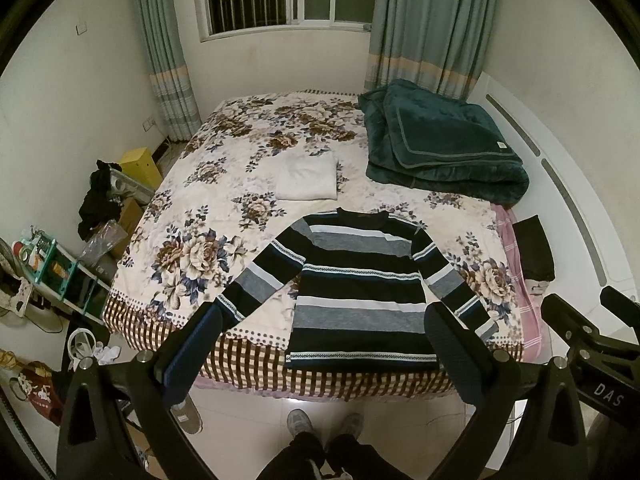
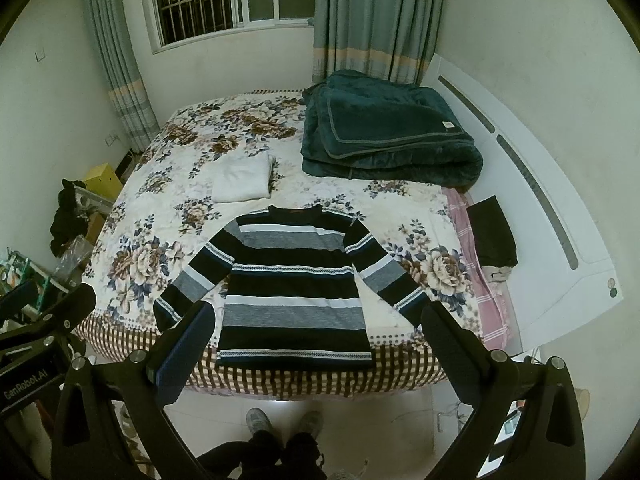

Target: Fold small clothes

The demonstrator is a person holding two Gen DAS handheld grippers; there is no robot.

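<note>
A striped sweater [image 1: 360, 280] [image 2: 296, 288] in black, grey and white lies flat at the near edge of the bed, front up, both sleeves spread outward. Its hem hangs just over the bed's edge. A folded white garment [image 1: 307, 178] [image 2: 242, 178] rests on the bed behind it. My left gripper [image 1: 324, 320] is open, held well above and in front of the sweater with nothing between its fingers. My right gripper [image 2: 318, 320] is open too, also high above the hem and empty. Part of the right gripper [image 1: 592, 332] shows at the left view's right edge.
The bed [image 1: 224, 208] has a floral cover. A folded dark green blanket [image 1: 444, 144] [image 2: 384, 132] lies at its far right. A dark folded item [image 1: 534, 248] sits by the white headboard. Clutter and a shelf [image 1: 60, 268] stand left of the bed. A person's feet [image 1: 324, 424] stand on the tiled floor.
</note>
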